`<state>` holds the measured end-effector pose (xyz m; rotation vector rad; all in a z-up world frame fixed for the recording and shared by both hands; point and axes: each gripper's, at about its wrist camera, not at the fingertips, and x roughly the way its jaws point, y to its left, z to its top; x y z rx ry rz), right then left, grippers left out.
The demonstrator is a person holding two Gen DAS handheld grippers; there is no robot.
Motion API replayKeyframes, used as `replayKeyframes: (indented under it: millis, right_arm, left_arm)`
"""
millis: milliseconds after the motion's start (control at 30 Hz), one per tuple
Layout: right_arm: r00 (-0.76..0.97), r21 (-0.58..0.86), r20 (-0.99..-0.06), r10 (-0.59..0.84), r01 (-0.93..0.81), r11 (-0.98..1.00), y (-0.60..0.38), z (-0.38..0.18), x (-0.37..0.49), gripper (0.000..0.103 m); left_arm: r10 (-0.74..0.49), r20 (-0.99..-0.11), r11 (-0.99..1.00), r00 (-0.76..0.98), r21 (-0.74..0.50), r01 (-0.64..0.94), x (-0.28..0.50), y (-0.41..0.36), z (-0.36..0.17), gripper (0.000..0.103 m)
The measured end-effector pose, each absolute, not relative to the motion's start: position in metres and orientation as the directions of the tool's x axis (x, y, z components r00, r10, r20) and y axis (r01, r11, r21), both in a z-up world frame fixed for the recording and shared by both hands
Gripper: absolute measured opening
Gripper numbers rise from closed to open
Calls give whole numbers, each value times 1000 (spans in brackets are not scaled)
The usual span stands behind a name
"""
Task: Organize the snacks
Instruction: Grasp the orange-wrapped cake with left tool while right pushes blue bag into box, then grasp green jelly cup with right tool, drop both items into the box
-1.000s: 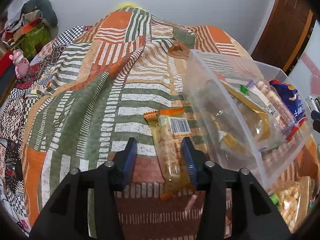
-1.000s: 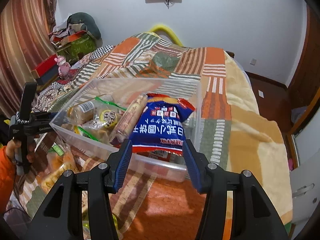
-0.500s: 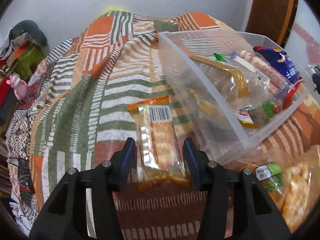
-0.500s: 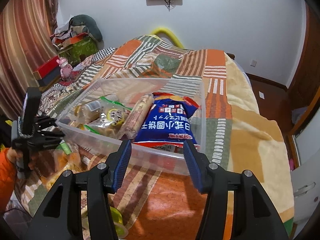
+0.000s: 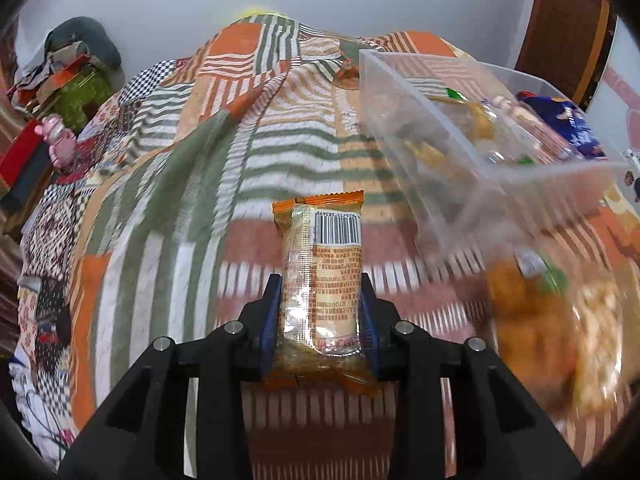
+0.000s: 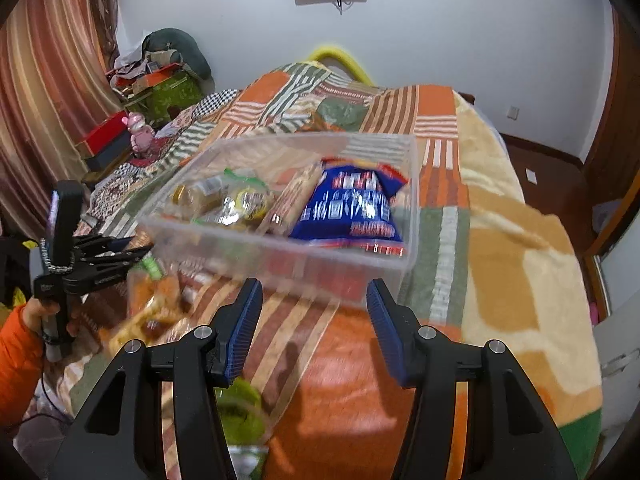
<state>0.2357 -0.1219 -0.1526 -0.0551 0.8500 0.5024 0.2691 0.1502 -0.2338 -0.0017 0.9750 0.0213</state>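
Snack pick-up in hand: one packet gripped, transfer to bin pending.

The orange-edged biscuit packet (image 5: 322, 292) is clamped between the jaws of the left gripper (image 5: 320, 312) above the quilted bed (image 5: 168, 184). The right gripper (image 6: 312, 328) is seen with jaws parted, nothing held, before the clear plastic bin (image 6: 412, 208). A carry rightward over the bin rim is judged next.

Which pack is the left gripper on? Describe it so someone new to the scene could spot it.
On the striped patchwork bedspread, look just left of the clear plastic bin of snacks. The snack pack sits upright between the fingers of the left gripper. It is a narrow clear sleeve with orange crimped ends and a barcode at the top, unlike the blurred loose bags to its right.
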Motion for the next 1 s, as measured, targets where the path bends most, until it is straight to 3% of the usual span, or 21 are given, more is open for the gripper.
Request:
replayKeyframes:
  millis: [233,367,667,833,867,933,1000]
  right_arm:
    - [484,188,-764,426,-465,865,-119,-167,206,52]
    - [471,221,-751,463,-481,848,-115,-162,192,63]
    - [430,200,-781,453,-515,834,-94,-180,185,74]
    - [414,184,-810,415,-492,851,-88,-198,195,74]
    - [413,182,-812,411,-491,852,-87,-200,195,72]
    - [410,191,-810,420,-492,849,-88,-202,196,56]
    - [417,204,-800,431,-487,849,-94,-201,196,55]
  left_arm:
    - [-2,-807,999,591,-31,-40,211,146,-212,35]
    - [-19,-789,998,614,-55,-40,188,140,-198,35]
    - [-49,-763,996,644,-88,-28,158,127,-179,35]
    - [-55,-758,996,649,-89,-19,155,121,-176,35]
    - [-56,-756,996,652,-89,-18,155,121,-175,35]
    - [-57,-752,996,656,-88,-15,156,119,-173,35]
    - [-58,-748,996,661,-89,-13,158,118,-170,35]
